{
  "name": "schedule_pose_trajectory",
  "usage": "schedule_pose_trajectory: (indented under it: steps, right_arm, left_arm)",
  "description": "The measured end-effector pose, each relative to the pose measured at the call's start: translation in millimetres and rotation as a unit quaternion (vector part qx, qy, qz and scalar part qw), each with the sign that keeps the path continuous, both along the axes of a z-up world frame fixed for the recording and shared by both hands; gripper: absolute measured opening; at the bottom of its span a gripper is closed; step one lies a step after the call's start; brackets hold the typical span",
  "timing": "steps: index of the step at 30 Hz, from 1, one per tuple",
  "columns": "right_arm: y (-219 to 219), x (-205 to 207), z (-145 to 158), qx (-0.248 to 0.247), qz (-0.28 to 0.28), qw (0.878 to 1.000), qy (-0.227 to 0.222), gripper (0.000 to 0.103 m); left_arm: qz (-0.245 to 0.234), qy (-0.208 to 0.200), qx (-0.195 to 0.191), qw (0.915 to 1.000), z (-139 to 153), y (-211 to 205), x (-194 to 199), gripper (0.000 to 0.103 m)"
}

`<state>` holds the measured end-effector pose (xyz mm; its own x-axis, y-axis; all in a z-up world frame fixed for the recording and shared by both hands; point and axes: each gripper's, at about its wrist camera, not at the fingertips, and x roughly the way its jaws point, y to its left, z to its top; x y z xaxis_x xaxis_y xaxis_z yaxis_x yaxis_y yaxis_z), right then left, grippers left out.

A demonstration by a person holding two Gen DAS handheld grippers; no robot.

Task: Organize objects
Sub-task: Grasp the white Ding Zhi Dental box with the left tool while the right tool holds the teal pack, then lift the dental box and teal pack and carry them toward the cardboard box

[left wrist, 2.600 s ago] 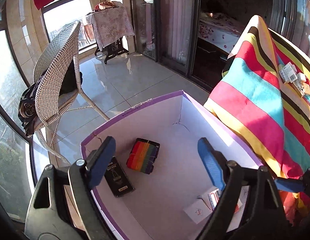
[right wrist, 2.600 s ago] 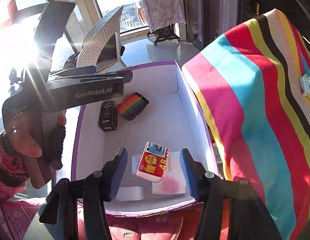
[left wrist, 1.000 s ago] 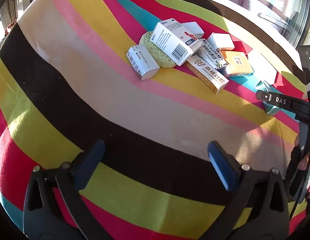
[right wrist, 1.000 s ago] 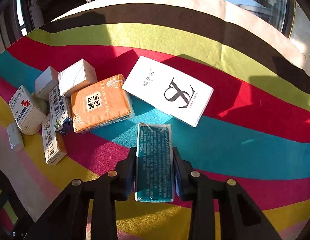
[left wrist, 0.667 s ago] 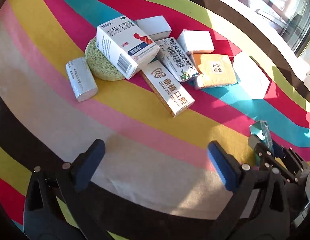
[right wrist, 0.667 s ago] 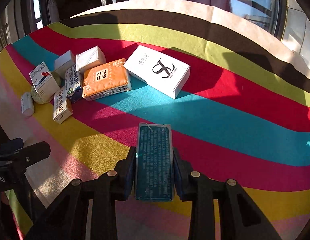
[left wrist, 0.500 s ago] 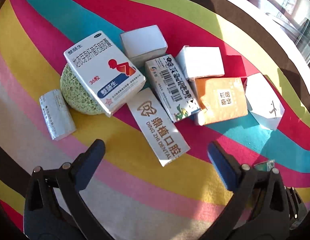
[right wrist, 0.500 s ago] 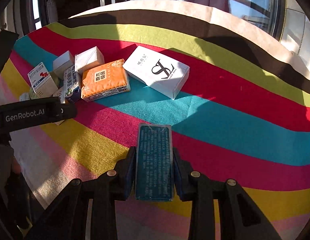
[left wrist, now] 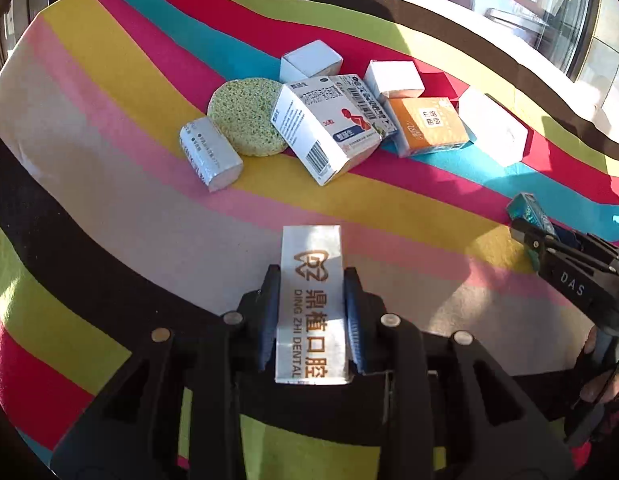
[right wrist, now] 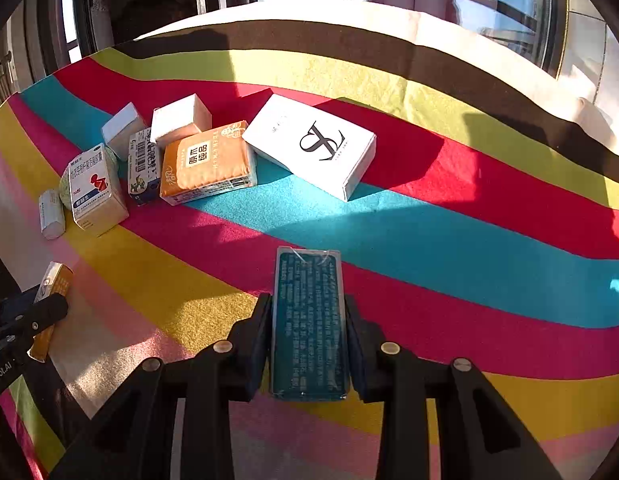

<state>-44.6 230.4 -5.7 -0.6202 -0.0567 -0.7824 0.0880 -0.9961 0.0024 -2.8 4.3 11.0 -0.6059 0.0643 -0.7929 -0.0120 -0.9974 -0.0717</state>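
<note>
Two tools: each clamps one item above a striped cloth on the counter [left wrist: 109, 184].
Left tool [left wrist: 309, 312]: jaws drawn in tight, blue pads pressed on both long sides of the dental box [left wrist: 311, 304], a slim white carton with gold lettering that points away from the camera.
Right tool [right wrist: 308, 332]: jaws tight on the teal pack [right wrist: 307, 324], a flat packet with small white print, lying lengthwise between the pads.
Cross view: the left camera shows the right tool at its right edge with the teal pack sticking out in front; the right camera shows the dental box at its lower left edge.
Nearest of the pile: a grey wrapped block [left wrist: 209, 154] lies just beside a round green sponge [left wrist: 245, 116].
Middle of the pile: a white medicine box [left wrist: 329, 128] leans tilted on the sponge, with a barcode box [left wrist: 367, 104] behind it and an orange tissue pack [left wrist: 427, 126] to its right.
Back of the pile: two small white cartons [left wrist: 311, 60] sit behind these.
Far right: a large white box [right wrist: 313, 146] with a black logo lies flat, close beside the orange tissue pack.
</note>
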Motion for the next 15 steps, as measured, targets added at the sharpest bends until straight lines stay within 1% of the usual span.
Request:
schedule_pose_trajectory:
  steps: [2, 3, 4, 5, 6, 9, 11, 13, 15]
  right_arm:
    - [-2, 2, 0, 0.001, 0.0, 1.0, 0.0, 0.035]
    - [-4, 3, 0, 0.002, 0.0, 1.0, 0.0, 0.035]
    - [-5, 5, 0, 0.002, 0.0, 1.0, 0.0, 0.035]
    - [-6, 6, 0, 0.002, 0.0, 1.0, 0.0, 0.035]
    - [-7, 7, 0, 0.002, -0.001, 1.0, 0.0, 0.035]
    - [-10, 11, -1, 0.0, 0.0, 1.0, 0.0, 0.035]
    - [-12, 13, -1, -0.001, 0.0, 1.0, 0.0, 0.035]
    - [-14, 16, -1, 0.0, -0.001, 1.0, 0.0, 0.034]
    - [-17, 18, -1, 0.0, -0.001, 1.0, 0.0, 0.034]
  left_arm:
    - [-0.008, 0.008, -0.028, 0.9995, -2, 2, 2, 0.036]
    - [-0.005, 0.011, -0.039, 0.9992, -3, 1, 1, 0.039]
    - [0.004, 0.01, -0.048, 0.9988, -2, 2, -7, 0.05]
    - [0.01, 0.008, -0.05, 0.9986, -2, -1, -14, 0.054]
    - [0.013, 0.007, -0.049, 0.9987, -3, -3, -18, 0.054]
    - [0.014, 0.01, -0.047, 0.9988, -4, -8, -13, 0.054]
    - [0.002, 0.015, -0.032, 0.9994, -4, -9, -9, 0.043]
    - [0.002, 0.016, -0.027, 0.9995, -3, -10, -7, 0.039]
    - [0.001, 0.016, -0.015, 0.9997, -3, -13, -7, 0.038]
